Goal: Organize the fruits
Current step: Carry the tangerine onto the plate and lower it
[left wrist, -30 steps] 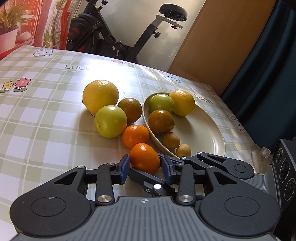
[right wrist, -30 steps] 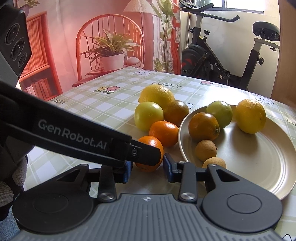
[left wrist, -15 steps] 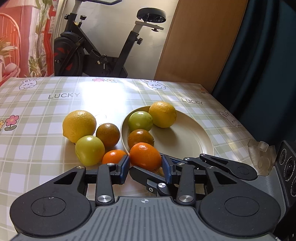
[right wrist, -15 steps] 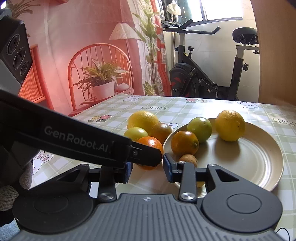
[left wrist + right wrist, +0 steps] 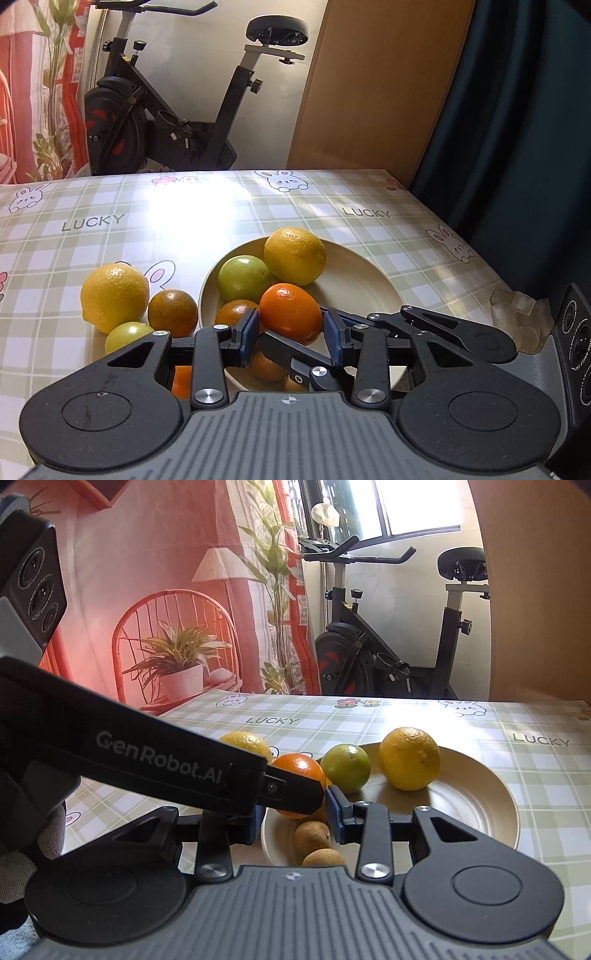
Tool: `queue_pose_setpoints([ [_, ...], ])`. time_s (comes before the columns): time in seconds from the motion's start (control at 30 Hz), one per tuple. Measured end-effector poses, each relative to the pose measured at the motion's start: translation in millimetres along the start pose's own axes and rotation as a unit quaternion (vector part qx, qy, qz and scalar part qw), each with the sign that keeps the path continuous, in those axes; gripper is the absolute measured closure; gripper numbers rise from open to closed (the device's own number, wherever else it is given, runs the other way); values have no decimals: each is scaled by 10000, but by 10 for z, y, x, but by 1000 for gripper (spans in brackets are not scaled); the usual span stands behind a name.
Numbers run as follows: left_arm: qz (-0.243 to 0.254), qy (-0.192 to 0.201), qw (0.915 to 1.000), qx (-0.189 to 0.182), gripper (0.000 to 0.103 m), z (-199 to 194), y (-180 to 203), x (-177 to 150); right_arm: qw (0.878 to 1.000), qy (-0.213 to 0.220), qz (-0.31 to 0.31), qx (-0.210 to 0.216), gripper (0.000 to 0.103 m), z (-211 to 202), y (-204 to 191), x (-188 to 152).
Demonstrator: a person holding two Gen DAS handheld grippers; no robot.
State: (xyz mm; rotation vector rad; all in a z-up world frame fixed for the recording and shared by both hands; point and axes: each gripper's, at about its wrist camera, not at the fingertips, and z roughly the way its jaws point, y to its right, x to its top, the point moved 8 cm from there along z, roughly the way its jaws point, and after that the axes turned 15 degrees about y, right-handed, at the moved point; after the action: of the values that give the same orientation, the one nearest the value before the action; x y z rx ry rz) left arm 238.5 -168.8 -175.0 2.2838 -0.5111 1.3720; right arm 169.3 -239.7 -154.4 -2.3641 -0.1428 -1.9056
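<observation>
The orange [image 5: 290, 312] sits pinched between the left gripper [image 5: 290, 328] pads, lifted over the plate [image 5: 373, 291] rim, open plate at two o'clock. The right gripper [image 5: 295, 818], narrowly parted, holds nothing I can make out.

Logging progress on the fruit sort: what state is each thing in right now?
left gripper: shut on the orange tangerine
right gripper: shut on the same tangerine
orange tangerine: held over the near rim of the plate
plate: on the table, partly filled with fruit
yellow citrus: loose on the table, left of the plate
</observation>
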Motion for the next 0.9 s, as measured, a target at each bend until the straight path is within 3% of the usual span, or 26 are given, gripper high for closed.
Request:
queue_pose_setpoints([
  [0.43, -104, -288, 9995, -33, 62, 451, 27, 53, 9989, 34, 151, -440, 65, 187, 390, 37],
  [0.9, -217, -365, 9990, -121, 62, 642, -43, -8, 9959, -177, 392, -799, 65, 301, 527, -71],
])
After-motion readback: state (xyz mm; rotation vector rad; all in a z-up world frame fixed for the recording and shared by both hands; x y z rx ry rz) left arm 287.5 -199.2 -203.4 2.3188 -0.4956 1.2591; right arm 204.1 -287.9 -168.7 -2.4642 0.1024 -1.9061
